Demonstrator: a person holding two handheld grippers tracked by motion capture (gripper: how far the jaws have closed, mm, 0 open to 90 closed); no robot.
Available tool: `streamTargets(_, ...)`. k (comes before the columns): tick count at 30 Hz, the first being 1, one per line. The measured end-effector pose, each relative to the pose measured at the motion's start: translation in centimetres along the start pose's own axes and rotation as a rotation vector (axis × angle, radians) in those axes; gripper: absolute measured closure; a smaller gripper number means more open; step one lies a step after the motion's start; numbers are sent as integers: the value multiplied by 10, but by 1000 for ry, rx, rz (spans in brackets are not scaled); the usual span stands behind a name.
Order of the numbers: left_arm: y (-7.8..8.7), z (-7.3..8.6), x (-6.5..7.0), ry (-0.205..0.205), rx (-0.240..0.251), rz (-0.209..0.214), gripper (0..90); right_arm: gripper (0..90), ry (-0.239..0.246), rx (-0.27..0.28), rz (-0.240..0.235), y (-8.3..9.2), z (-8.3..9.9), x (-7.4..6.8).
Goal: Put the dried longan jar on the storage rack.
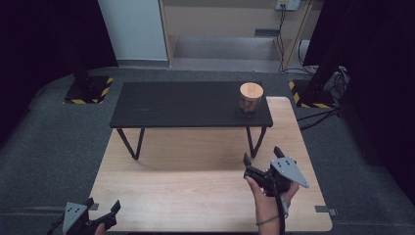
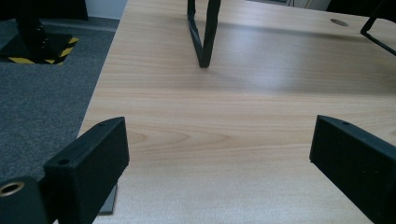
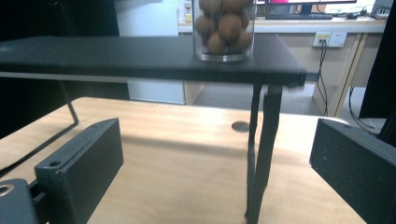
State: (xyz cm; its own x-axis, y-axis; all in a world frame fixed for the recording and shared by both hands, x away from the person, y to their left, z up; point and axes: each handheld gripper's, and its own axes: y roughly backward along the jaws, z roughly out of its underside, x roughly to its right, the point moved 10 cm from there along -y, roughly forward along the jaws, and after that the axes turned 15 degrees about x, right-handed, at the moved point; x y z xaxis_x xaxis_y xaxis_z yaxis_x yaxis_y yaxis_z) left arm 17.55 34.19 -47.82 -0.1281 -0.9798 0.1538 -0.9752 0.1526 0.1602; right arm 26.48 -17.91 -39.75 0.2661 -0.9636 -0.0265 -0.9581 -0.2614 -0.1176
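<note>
- You are holding the right tongs (image 1: 261, 155) released, jaws spread wide, over the wooden surface (image 1: 195, 191) at about 4 o'clock, and they are pointing toward the jar (image 1: 250, 99).
- The jar is standing upright on the black shelf (image 1: 186, 104) at its 3 o'clock end, close to the front edge; in the right gripper view the jar (image 3: 224, 28) is showing round brown balls inside clear glass, with a wooden lid on top in the high view.
- You are resting the left tongs (image 1: 103, 208) released too, down at 7 o'clock, well apart from the jar.
- Risk: the jar is sitting near the shelf corner, so a jaw nudging it sideways could be tipping it off the edge.
- Risk: the glass is likely slick; a high or shallow grip could be letting it slip.
- Risk: coming in low, your jaws could be striking the shelf leg (image 3: 259, 154) or shelf edge.
</note>
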Motion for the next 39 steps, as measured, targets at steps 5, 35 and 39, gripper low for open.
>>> streamTargets(5,-5,-4,2,-5,8,-2,33,27,2,-14,8,22,20,0)
streamTargets(35,-28,-15,-1,-16,9,-41,33,35,-29,-30,56,65,84,13)
streamTargets(39,-26,-16,1,-19,19,-41,33,32,-23,-15,48,66,80,12)
